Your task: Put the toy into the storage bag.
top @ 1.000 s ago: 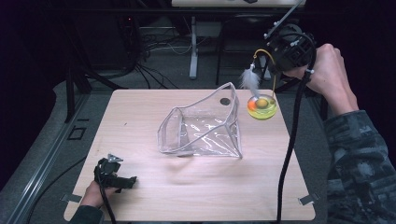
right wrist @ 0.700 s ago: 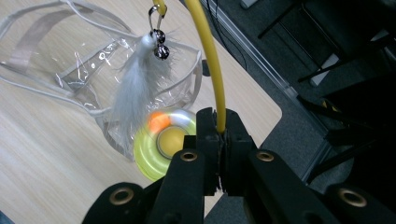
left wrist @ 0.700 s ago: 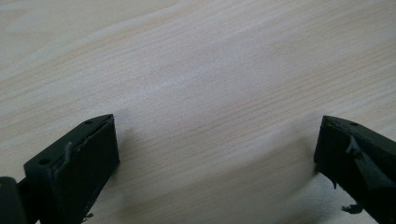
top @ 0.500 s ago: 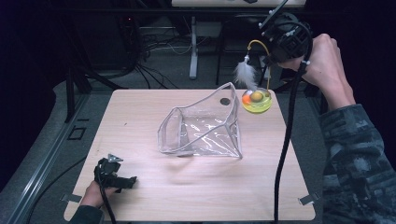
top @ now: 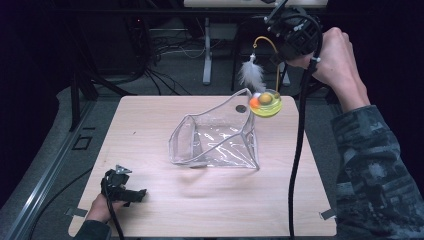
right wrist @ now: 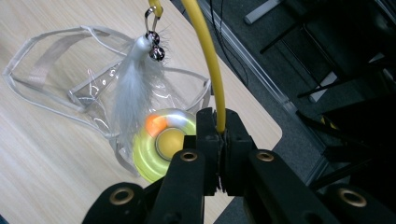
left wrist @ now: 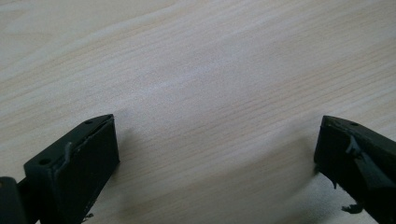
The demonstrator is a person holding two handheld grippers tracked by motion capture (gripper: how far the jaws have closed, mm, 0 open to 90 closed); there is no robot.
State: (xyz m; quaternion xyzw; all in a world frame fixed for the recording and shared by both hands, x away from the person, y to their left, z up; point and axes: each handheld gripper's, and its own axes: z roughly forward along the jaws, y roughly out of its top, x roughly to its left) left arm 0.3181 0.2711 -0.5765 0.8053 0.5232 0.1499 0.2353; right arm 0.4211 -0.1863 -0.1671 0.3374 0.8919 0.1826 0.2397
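Cat toy [top: 265,103] hangs in the air over the far right part of the table [top: 165,215], just beside the upper right corner of the clear plastic pouch [top: 215,140]: yellow-green disc base with orange ball, white feather [top: 251,75] dangling off a curved yellow wire [top: 272,47]. Right gripper view adds detail the high view lacks: jaws pinched tight on the yellow wire [right wrist: 210,70], a small bell and clip [right wrist: 156,52] at the feather's top, disc [right wrist: 163,144] seen from above against the pouch [right wrist: 70,70]. Left gripper view: bare light wood grain between two black jaws standing wide apart, nothing in them. Table is pale wood; dark room around it, cables and a stand's legs on the floor beyond the far edge. Right gripper [top: 292,35] held high past the far right corner, hand [top: 340,65] wrapped round it, cable trailing down. Left gripper [top: 120,187] sits low at the near left corner, on the tabletop.
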